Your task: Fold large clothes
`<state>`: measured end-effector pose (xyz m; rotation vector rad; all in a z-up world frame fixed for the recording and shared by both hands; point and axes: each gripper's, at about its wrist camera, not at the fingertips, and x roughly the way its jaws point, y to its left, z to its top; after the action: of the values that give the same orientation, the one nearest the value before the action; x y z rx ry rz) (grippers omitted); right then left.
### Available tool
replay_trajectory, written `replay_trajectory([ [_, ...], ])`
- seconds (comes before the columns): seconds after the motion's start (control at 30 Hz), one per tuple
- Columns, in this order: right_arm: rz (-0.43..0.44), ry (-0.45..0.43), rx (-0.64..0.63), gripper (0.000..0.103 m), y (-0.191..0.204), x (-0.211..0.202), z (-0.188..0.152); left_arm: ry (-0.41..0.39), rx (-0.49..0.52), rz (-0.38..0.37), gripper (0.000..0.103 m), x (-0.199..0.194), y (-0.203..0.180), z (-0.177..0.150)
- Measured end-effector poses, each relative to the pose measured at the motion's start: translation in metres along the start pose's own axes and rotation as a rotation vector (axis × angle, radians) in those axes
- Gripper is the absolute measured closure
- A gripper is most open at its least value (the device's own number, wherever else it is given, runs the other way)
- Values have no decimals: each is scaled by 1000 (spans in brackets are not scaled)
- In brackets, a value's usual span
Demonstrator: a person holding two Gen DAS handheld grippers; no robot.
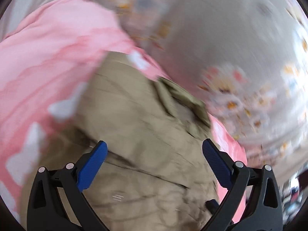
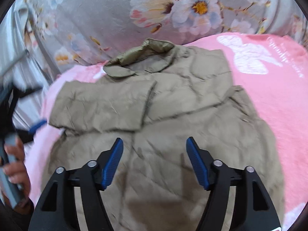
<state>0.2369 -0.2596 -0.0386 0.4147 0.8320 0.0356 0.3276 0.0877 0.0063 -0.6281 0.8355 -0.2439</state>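
Note:
A tan quilted jacket (image 2: 154, 105) lies on a pink blanket (image 2: 273, 96), collar at the far end and one sleeve folded across its chest. My right gripper (image 2: 154, 144) is open and empty, just above the jacket's lower half. In the blurred left wrist view the same jacket (image 1: 134, 125) fills the middle. My left gripper (image 1: 155, 146) is open and empty over it. The left gripper also shows at the left edge of the right wrist view (image 2: 37, 125), beside the jacket's folded sleeve.
The pink blanket (image 1: 48, 57) has white butterfly prints and lies on a grey floral bedsheet (image 2: 115, 19). The bedsheet also shows in the left wrist view (image 1: 221, 38). The person's hand (image 2: 17, 165) holds the left gripper's handle at the left edge.

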Motion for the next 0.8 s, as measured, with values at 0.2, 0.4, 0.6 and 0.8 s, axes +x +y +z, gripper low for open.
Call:
replay_trajectory([
  [0.2, 89, 84, 57, 38, 12, 54, 23, 64, -193, -3, 11, 12, 75, 17],
  [0.4, 41, 92, -5, 99, 29, 66, 42, 102, -279, -25, 14, 37, 93, 12],
  [0.6, -141, -181, -132, 100, 25, -11, 104, 101, -246, -43, 14, 46, 74, 19],
  [0.8, -243, -127, -104, 100, -21, 5, 113, 131, -173, -12, 14, 73, 43, 20],
])
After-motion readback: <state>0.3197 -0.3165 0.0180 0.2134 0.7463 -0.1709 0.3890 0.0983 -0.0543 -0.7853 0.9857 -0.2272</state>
